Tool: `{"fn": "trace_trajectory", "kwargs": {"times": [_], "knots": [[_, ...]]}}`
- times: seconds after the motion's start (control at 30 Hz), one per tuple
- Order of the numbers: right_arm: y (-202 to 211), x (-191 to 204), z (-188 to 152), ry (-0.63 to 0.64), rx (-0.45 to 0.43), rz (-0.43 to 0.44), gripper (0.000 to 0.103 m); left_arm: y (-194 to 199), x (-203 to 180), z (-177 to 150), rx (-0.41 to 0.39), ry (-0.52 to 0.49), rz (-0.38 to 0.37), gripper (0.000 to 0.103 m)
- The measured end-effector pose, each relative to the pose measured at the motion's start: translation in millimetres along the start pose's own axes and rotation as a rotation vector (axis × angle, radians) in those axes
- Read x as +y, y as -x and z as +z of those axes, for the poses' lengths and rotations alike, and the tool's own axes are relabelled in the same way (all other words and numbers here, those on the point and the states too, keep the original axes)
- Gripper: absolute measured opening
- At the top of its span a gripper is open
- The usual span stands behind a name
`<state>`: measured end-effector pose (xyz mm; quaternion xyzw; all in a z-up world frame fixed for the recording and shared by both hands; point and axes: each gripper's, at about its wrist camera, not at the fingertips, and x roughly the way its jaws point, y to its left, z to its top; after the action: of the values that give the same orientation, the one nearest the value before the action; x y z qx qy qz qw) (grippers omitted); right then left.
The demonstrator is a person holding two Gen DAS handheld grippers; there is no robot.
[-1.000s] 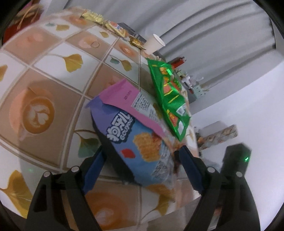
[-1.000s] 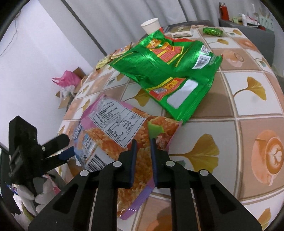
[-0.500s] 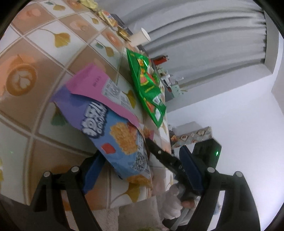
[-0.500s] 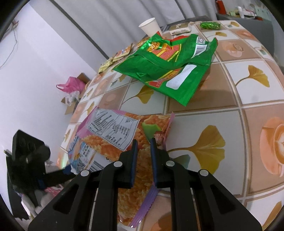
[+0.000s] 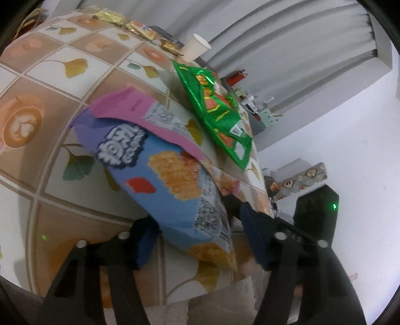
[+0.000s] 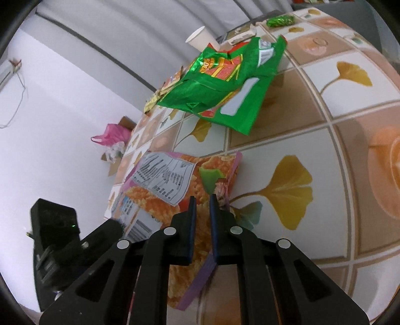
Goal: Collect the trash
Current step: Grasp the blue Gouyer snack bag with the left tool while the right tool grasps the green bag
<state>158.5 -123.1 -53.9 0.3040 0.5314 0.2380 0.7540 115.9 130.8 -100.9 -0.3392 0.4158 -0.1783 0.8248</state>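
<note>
two large snack bags lie on the tiled surface. the blue and pink snack bag fills the middle of the left wrist frame, one end lifted off the surface and reaching down to the lower middle. the left gripper has its two fingers either side of that lower end; they are closing, the left one touches the bag's edge, and a gap shows between the bag and the right finger.

in the right wrist frame the same bag sits at centre left, printed back upward. the right gripper holds its two fingers narrow, nearly together, pinching the bag's edge at lower centre. the left gripper's black body shows at the lower left of that frame.

the green snack bag lies crumpled in the upper middle, well apart from the blue one. behind it stands one white paper cup, and one small green wrapper is at the top right. in the left wrist frame a row of about three small yellow wrappers runs along the far edge at the upper left. one pink plastic bag lies on the floor at middle left.
</note>
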Motion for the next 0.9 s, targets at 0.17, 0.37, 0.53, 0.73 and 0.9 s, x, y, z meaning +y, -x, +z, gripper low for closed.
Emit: {"fn": "trace_trajectory", "kwargs": {"times": [0.17,0.37,0.53,0.73,0.9], "knots": [[5,-3,-3,-0.018,0.007,0.027,0.01,2,11,2,-0.008,0.039,0.029,0.04],[10,-3,-5,-0.026,0.014,0.043,0.01,2,12,2,-0.005,0.029,0.07,0.034],[14,-3,-6,-0.025,0.018,0.033,0.013,-1,7,4,-0.002,-0.014,0.108,0.032],[58,-14,2,-0.034,-0.087,0.011,0.05,3,7,5,-0.013,-0.051,0.15,0.031],[89,-52,20,-0.174,-0.164,-0.003,0.057,8,10,7,-0.02,-0.058,0.175,0.031]]}}
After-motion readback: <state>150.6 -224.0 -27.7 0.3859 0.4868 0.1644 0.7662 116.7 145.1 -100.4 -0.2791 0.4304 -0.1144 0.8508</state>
